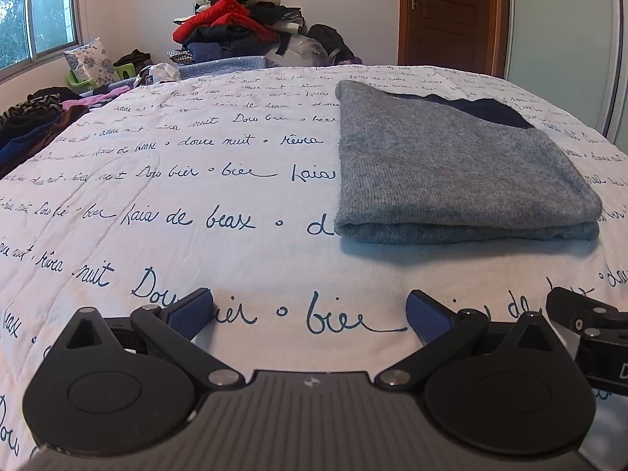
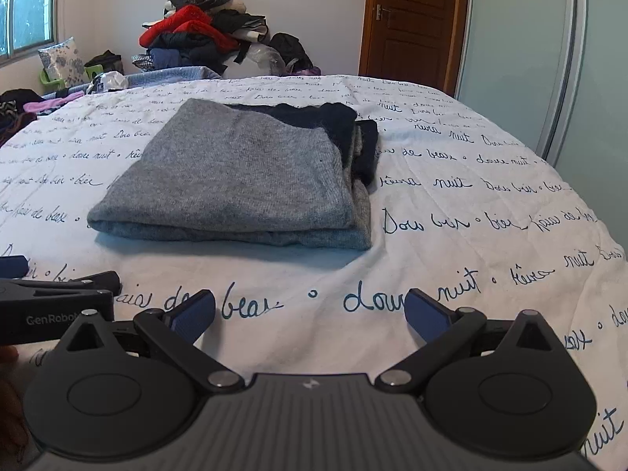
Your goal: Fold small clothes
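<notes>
Low in each frame, the left gripper [image 1: 310,310] and right gripper [image 2: 310,310] hold their blue pads wide apart, gripping nothing, over a bedspread [image 1: 165,204] scripted "douce nuit" and "bien". "GenRobot" shows on the left gripper's body at the right view's lower left. Beyond the jaws lies the folded grey sweater [image 2: 239,180], bare quilt around it.

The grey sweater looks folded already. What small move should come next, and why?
Probably move the left gripper toward the clothes pile at the far side for another piece. The grey sweater lies folded flat on the bedspread, and both the left and the right gripper are open, holding nothing.
</notes>
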